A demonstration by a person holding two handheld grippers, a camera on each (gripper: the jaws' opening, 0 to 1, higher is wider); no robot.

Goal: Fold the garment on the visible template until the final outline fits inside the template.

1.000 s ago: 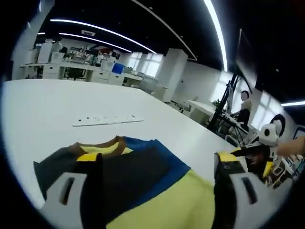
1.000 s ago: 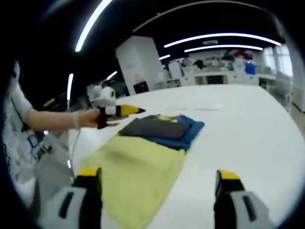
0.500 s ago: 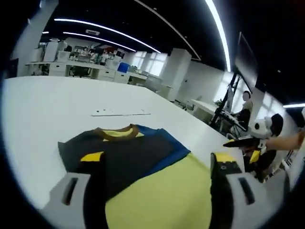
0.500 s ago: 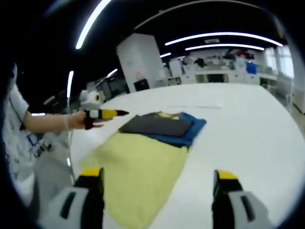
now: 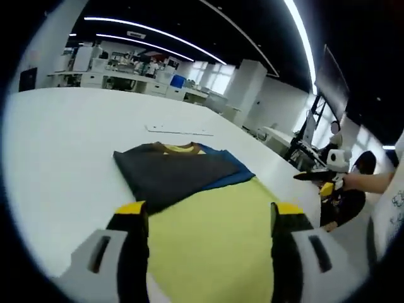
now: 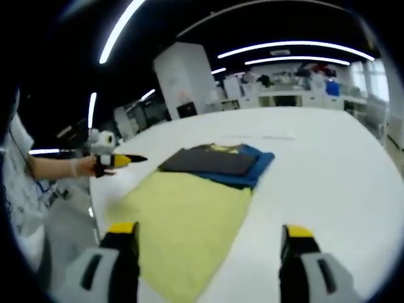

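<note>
A folded garment [image 5: 196, 208] lies flat on a wide white table [image 5: 57, 145], and in the left gripper view it runs from about 11 o'clock of the picture's middle down to 6 o'clock, where its pale yellow lower part passes between the two jaws. The top part of the garment is a dark grey panel folded over a blue layer, with a small yellow and brown collar at its far edge. The left gripper [image 5: 205, 218] has its jaws set wide apart and they hold nothing; their yellow-tipped ends sit over the yellow cloth, though whether they touch it cannot be told. Beyond the collar, toward 12 o'clock, a thin white strip [image 5: 180, 131] lies on the table, apart from the garment. At 3 o'clock in this view the right gripper [image 5: 315, 179] shows off the table's edge, held by a person's hand; its jaw state cannot be read from here. In the right gripper view the garment [image 6: 189, 214] lies at the centre, the yellow part nearest and the grey and blue fold at 12 o'clock. The right gripper [image 6: 205, 233] has its jaws wide as well, empty, above the table with the yellow hem reaching toward the left jaw. At 9 o'clock the left gripper [image 6: 117, 160] hangs beside the table's edge in a hand, apart from the cloth. Office desks and ceiling light strips fill the background.
</note>
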